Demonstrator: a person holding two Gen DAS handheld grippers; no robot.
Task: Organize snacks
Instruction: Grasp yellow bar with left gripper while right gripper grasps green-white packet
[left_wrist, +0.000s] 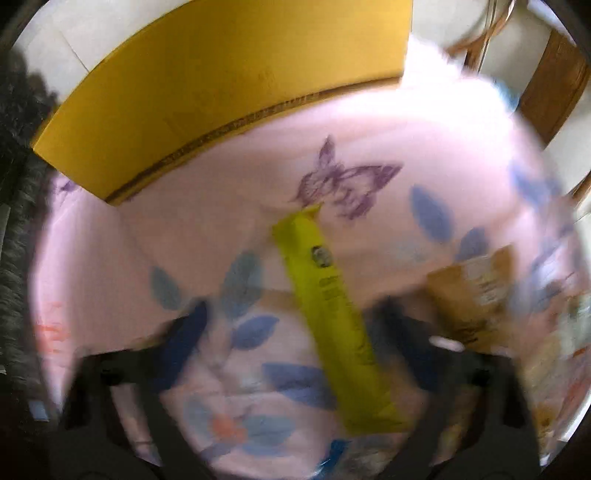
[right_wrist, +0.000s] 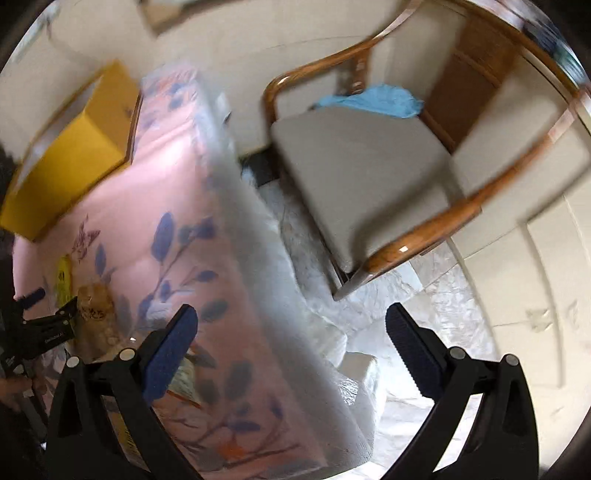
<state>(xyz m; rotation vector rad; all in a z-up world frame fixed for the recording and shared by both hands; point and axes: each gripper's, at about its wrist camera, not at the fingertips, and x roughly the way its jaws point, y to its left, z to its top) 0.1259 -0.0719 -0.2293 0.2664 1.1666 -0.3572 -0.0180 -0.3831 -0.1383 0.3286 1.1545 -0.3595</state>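
A long yellow-green snack stick (left_wrist: 328, 306) lies on the pink floral tablecloth (left_wrist: 369, 122). My left gripper (left_wrist: 291, 317) points down over it, one blue-padded finger on each side of the stick, with gaps showing between pads and wrapper; the picture is blurred. A brown snack packet (left_wrist: 476, 291) lies just right of the right finger. In the right wrist view, my right gripper (right_wrist: 291, 350) stands wide open over the table's right edge with nothing between its fingers. The left gripper (right_wrist: 55, 301), the stick (right_wrist: 64, 277) and the brown packet (right_wrist: 94, 306) show at the far left there.
A yellow cardboard box (left_wrist: 221, 92) stands at the table's far side, also seen as the yellow box (right_wrist: 74, 147). A wooden armchair (right_wrist: 369, 177) with a grey seat and a blue cloth (right_wrist: 373, 99) stands right of the table. More packets lie blurred at the table's near edge (left_wrist: 554, 369).
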